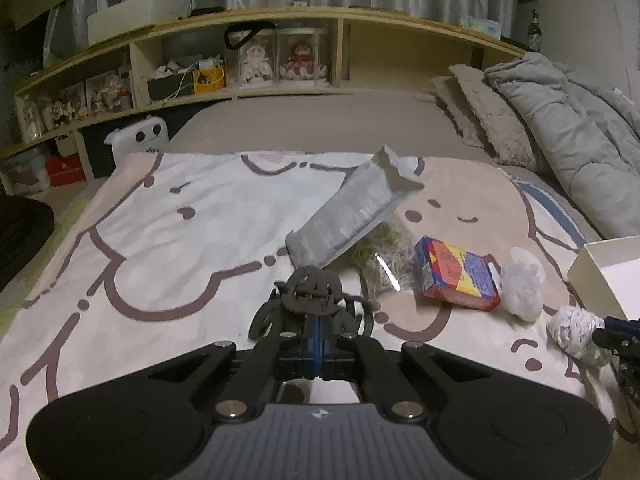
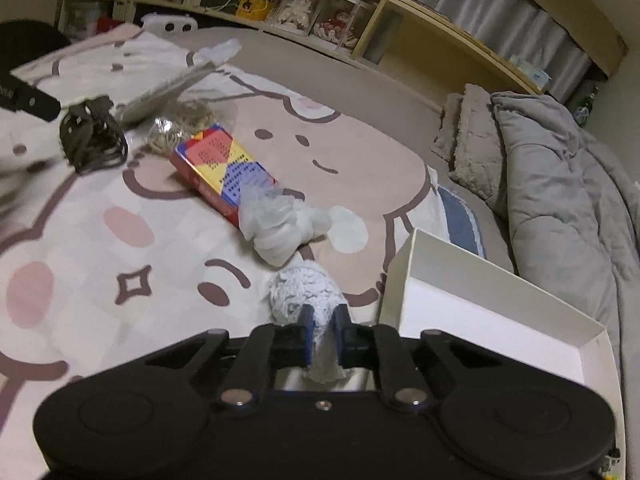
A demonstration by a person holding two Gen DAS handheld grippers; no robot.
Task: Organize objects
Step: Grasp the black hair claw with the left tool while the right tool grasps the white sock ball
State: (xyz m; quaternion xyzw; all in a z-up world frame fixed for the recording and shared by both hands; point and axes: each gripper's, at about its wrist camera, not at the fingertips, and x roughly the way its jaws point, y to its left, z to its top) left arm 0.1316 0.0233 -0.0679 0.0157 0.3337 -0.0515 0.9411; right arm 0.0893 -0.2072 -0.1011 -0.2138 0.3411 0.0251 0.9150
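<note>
Box looks empty: your left gripper is clamped on the dark claw clip, your right gripper pinches the knit bundle, four items unsorted.

**Objects across the blanket, left to right**

On the blanket atop the bed, the left gripper pinches a hair claw; behind it a pouch slants up, resting on a bag of fibres; just right of that lies a printed box, then a crumpled plastic bag touching it; nearer and further right, a knitted ball sits between the right gripper fingers; an open tray lies rightmost; pillows lie behind, and a shelf runs beyond the bed.
</note>
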